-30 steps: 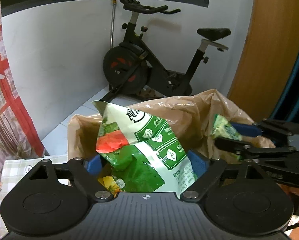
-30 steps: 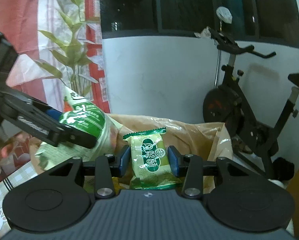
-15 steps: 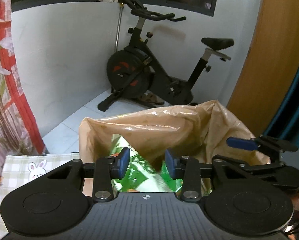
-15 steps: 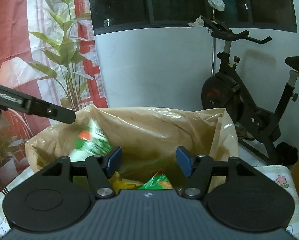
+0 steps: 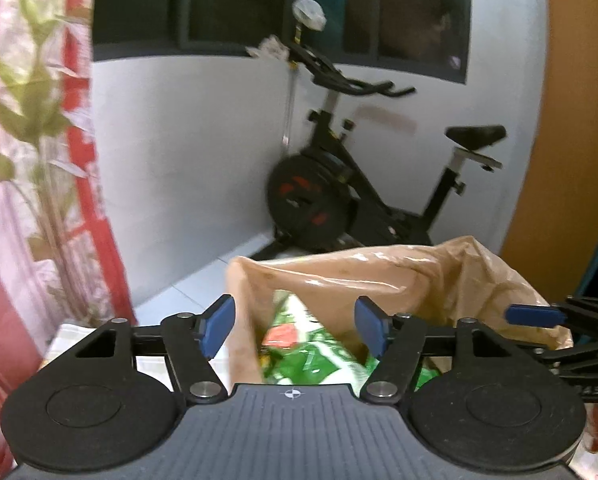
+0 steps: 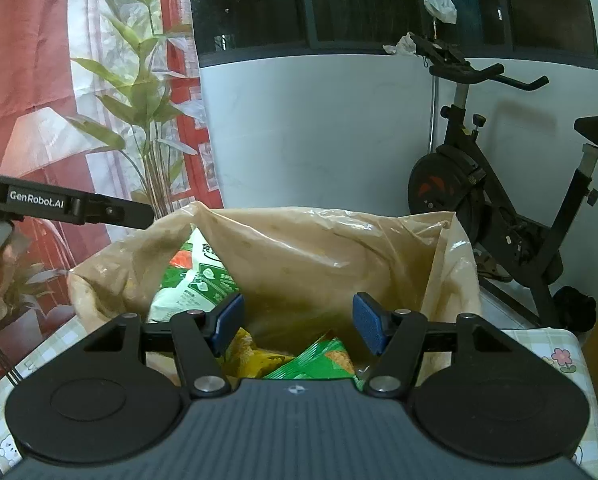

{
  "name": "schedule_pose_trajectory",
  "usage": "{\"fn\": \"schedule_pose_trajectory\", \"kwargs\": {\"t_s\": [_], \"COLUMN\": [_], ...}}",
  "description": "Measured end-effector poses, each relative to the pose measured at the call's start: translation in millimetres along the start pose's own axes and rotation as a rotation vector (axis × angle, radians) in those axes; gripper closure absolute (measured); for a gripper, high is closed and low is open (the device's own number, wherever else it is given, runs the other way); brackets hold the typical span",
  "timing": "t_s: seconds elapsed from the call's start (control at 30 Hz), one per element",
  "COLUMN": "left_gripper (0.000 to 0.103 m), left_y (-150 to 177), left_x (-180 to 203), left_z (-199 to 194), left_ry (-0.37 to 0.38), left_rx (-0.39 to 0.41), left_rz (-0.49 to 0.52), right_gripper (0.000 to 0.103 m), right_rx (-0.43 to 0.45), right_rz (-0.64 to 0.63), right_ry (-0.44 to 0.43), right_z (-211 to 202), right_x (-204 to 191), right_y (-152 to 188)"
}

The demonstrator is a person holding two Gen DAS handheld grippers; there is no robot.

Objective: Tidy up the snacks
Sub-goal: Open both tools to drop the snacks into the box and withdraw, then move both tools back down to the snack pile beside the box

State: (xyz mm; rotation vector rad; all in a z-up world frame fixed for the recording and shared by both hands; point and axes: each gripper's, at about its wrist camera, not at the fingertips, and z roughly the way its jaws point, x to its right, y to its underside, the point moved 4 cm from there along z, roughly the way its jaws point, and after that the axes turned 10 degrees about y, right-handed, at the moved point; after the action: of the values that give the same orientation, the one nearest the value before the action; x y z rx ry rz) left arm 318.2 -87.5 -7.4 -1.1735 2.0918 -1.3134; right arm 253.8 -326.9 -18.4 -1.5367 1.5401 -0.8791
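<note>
A brown plastic bag stands open on the table. Inside it a large green-and-white snack pack leans against the left wall. A small green pack and a yellow pack lie at the bottom. My right gripper hangs open over the bag's mouth with nothing between its pads. My left gripper is at the bag's left rim. Its jaws are opening and grip nothing; the large pack lies beyond them in the bag.
A black exercise bike stands against the white wall behind the table. A red curtain with a leaf print hangs on the left. The checked tablecloth shows beside the bag. A wooden door is on the right.
A second ago my left gripper held the large pack and my right held a small green pack over the bag. Both packs now lie inside. The left gripper has drawn leftwards.
</note>
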Motion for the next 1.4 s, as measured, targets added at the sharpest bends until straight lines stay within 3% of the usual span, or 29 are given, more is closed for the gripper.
{"fn": "schedule_pose_trajectory", "kwargs": {"t_s": [0.57, 0.8, 1.0, 1.2, 1.4], "left_gripper": [0.011, 0.006, 0.005, 0.005, 0.005], "left_y": [32.5, 62.0, 93.0, 121.7, 151.4], "left_x": [-17.6, -30.2, -33.3, -25.4, -17.0], "left_z": [-94.2, -129.2, -148.1, -156.3, -147.7], "left_ry": [-0.133, -0.194, -0.217, -0.231, -0.220], "left_rx": [0.098, 0.121, 0.114, 0.128, 0.089], "left_rz": [-0.042, -0.056, -0.085, -0.081, -0.108], "right_gripper": [0.039, 0.018, 0.008, 0.005, 0.005], "right_rx": [0.057, 0.080, 0.066, 0.065, 0.062], "right_rz": [0.001, -0.016, 0.014, 0.013, 0.012], "right_ry": [-0.051, -0.046, -0.039, -0.041, -0.034], "right_z": [-54.2, -71.2, -74.9, -79.2, -79.1], "right_x": [-17.4, -25.8, -29.0, -33.3, -36.7], "right_y": [6.4, 21.3, 40.7, 62.6, 88.1]}}
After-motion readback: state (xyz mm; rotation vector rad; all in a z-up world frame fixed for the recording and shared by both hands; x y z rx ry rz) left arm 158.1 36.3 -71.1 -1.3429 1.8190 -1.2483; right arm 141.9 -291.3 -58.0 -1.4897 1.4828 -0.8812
